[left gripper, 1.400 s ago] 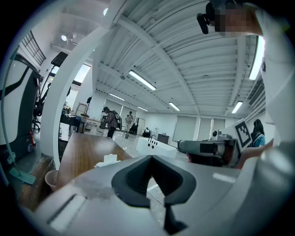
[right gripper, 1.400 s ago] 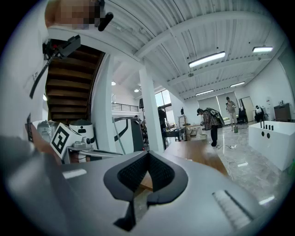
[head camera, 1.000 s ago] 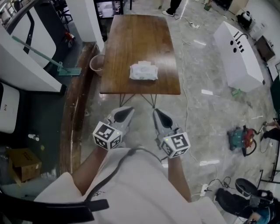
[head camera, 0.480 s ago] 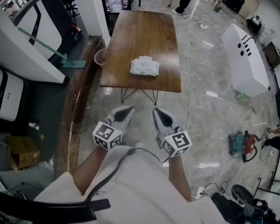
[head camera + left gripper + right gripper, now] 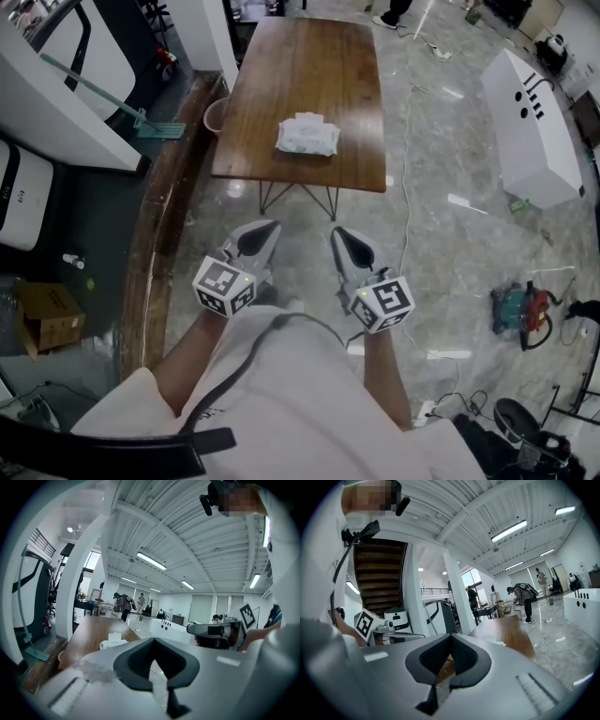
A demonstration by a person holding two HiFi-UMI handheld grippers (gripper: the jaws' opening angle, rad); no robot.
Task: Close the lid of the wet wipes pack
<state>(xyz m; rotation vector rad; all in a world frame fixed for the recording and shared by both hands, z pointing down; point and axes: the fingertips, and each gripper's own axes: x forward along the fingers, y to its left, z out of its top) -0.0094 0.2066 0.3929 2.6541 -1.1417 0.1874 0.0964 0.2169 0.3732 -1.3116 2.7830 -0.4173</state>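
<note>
The white wet wipes pack (image 5: 307,136) lies near the front middle of the long brown table (image 5: 281,56). In the left gripper view the wipes pack (image 5: 112,642) shows a small white flap standing up on top. My left gripper (image 5: 271,226) and right gripper (image 5: 337,232) hang side by side over the floor, short of the table's near edge and well apart from the pack. Both point towards the table, shut and holding nothing. In the right gripper view the right gripper (image 5: 451,636) points along the table top (image 5: 508,630).
A pink bin (image 5: 215,114) stands at the table's left side, beside a green mop (image 5: 150,127). A raised wooden ledge (image 5: 155,244) runs along the left. To the right are a white box (image 5: 530,122), floor cables (image 5: 405,187) and a teal tool (image 5: 516,309).
Both grippers have edged forward towards the table and spread slightly apart. They remain shut, and the pack lies where it was.
</note>
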